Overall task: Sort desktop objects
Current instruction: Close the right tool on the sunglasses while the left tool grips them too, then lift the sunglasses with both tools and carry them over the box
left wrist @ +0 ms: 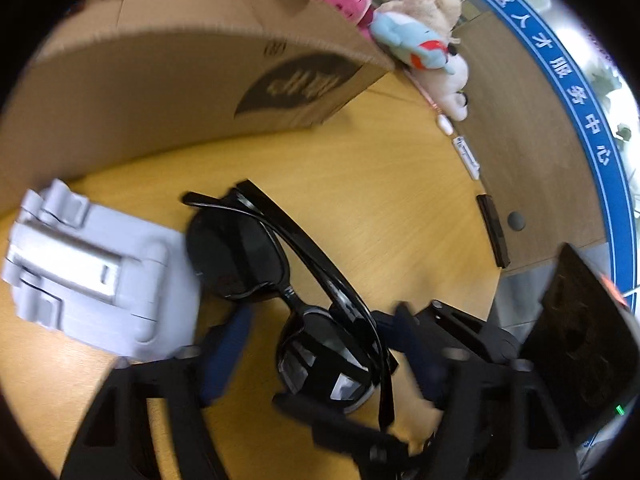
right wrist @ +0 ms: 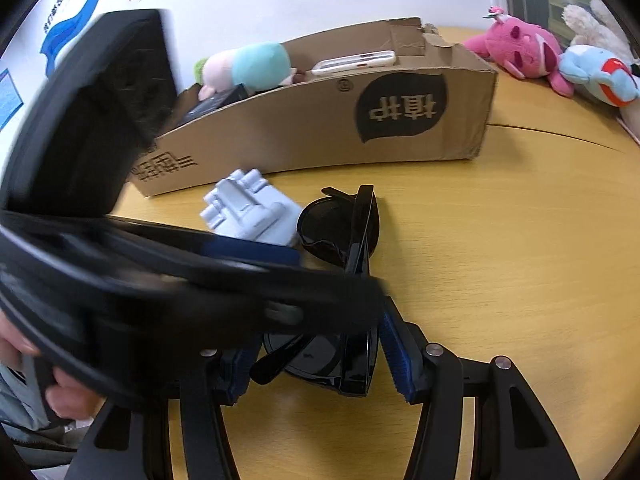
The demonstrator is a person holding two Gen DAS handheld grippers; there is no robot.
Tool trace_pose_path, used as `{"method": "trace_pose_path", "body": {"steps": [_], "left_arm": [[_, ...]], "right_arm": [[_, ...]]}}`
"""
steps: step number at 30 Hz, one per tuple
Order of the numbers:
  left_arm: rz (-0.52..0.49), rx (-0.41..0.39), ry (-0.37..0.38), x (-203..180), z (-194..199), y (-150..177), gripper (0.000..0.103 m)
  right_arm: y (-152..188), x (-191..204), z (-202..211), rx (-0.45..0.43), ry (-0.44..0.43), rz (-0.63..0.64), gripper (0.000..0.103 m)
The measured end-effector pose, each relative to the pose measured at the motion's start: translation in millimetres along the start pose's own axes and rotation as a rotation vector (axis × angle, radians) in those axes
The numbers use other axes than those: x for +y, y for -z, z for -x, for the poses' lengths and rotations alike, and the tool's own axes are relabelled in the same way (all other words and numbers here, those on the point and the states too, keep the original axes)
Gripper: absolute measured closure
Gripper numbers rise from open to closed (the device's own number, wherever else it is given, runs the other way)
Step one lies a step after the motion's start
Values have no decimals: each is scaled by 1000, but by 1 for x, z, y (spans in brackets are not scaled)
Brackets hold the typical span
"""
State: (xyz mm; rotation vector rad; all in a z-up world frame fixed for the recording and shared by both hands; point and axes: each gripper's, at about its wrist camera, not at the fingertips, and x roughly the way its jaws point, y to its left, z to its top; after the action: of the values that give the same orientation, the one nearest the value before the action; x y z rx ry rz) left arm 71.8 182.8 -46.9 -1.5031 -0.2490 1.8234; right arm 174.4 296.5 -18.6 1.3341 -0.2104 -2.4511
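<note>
Folded black sunglasses [left wrist: 288, 276] lie on the wooden table [left wrist: 400, 184]; they also show in the right wrist view [right wrist: 344, 232]. My left gripper [left wrist: 316, 352] is open, its blue-padded fingers on either side of the near lens. My right gripper [right wrist: 320, 360] is open too, its pads flanking the same end of the glasses. The left gripper's body crosses the right wrist view and hides part of the glasses. A grey folding stand [left wrist: 88, 264] lies just left of the glasses, also in the right wrist view [right wrist: 252, 212].
An open cardboard box [right wrist: 320, 128] stands behind, holding a white phone [right wrist: 354, 62], a plush toy [right wrist: 248, 66] and a dark item. Pink [right wrist: 524, 52] and blue [right wrist: 600, 76] plush toys lie at the back right. Small items line the table's far edge [left wrist: 466, 156].
</note>
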Motion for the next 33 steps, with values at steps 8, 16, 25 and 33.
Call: {"method": "trace_pose_path", "body": {"steps": [8,16,25,33], "left_arm": [[-34,-74,30,-3,22,-2,57],[-103,-192,36,-12,74,-33,58],[-159,-278,6,-16,120,-107,58],[-173,-270,3,1,141,-169,58]], "right_arm": [[-3,17,5,-32,11,55,49],[-40,32,28,-133,20,132,49],[-124,51,33,-237,26,222,49],[-199,51,14,-248,4,234,49]]}}
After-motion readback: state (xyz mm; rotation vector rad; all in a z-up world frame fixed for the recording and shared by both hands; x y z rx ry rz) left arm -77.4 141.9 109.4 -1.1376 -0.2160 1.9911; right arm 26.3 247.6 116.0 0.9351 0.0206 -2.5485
